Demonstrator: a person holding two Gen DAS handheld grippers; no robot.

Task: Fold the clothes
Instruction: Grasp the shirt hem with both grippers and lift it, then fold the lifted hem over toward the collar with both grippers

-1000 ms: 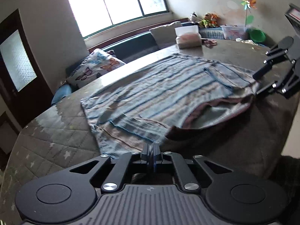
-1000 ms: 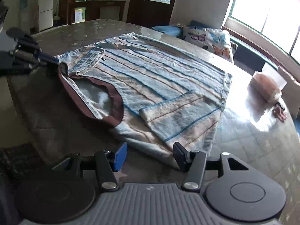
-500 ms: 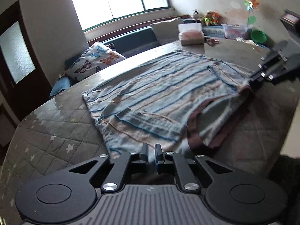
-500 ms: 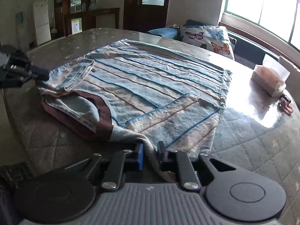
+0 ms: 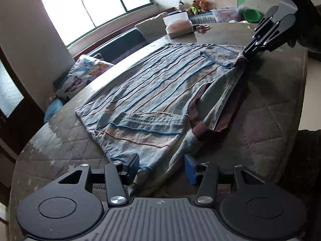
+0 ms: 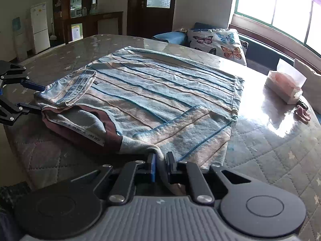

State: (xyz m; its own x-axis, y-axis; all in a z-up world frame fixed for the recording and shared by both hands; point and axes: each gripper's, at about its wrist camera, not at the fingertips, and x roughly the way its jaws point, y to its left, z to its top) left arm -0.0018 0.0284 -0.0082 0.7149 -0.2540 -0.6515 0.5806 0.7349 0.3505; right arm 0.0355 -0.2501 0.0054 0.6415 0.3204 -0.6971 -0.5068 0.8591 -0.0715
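Note:
A blue and tan striped shirt (image 5: pixel 160 92) with a maroon collar (image 5: pixel 197 120) lies flat on the quilted table, both sleeves folded inward; it also shows in the right wrist view (image 6: pixel 160 92). My left gripper (image 5: pixel 161 167) is open, its fingers either side of the shirt's near shoulder edge. It shows at the left edge of the right wrist view (image 6: pixel 38 98), jaws apart around the shoulder. My right gripper (image 6: pixel 160 166) is shut on the other shoulder of the shirt, and in the left wrist view (image 5: pixel 245 55) it pinches the cloth.
The round table (image 6: pixel 270 144) has a quilted star-pattern cover under glass. A tissue box (image 6: pixel 284 84) and a small pink object (image 6: pixel 303 114) sit at its far right. A butterfly cushion (image 6: pixel 216 42) lies on the window bench. The table's near edge (image 5: pixel 301 80) drops off.
My left gripper opened and let go of the shirt's shoulder. My right gripper closed on the other shoulder. The shirt's neck end settled down flat on the table.

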